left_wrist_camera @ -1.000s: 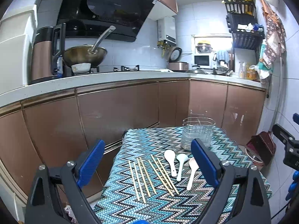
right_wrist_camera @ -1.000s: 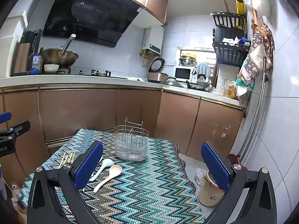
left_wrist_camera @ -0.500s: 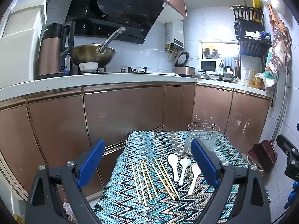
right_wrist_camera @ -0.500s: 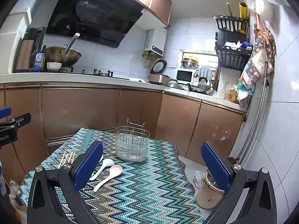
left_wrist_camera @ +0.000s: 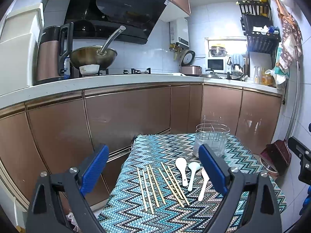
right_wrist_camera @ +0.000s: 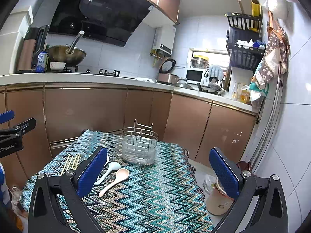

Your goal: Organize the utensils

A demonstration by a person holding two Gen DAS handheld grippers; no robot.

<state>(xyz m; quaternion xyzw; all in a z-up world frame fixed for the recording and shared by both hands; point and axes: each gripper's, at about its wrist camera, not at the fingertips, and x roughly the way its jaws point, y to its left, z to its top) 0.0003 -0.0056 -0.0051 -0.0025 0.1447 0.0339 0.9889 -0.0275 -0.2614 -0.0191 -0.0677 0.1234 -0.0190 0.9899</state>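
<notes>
Several wooden chopsticks [left_wrist_camera: 161,186] lie side by side on the zigzag-patterned table cloth [left_wrist_camera: 243,167]. To their right lie three spoons: a white one [left_wrist_camera: 181,169], a pale blue one [left_wrist_camera: 193,174] and a pink one [left_wrist_camera: 204,184]. A wire utensil holder with a clear base [left_wrist_camera: 211,141] stands behind them, empty. My left gripper [left_wrist_camera: 153,167] is open, above the table's near edge. My right gripper [right_wrist_camera: 158,171] is open, above the table; the pale blue spoon [right_wrist_camera: 108,169], pink spoon [right_wrist_camera: 116,180], holder [right_wrist_camera: 139,147] and chopsticks [right_wrist_camera: 72,162] show there.
Brown kitchen cabinets [left_wrist_camera: 126,116] and a white counter run behind and around the small table. A bin [right_wrist_camera: 217,200] stands on the floor right of the table. A dark dustpan [left_wrist_camera: 276,153] leans by the right wall.
Both grippers have tilted up and drawn back a little, so the table looks lower and further off. The utensils have not moved.
</notes>
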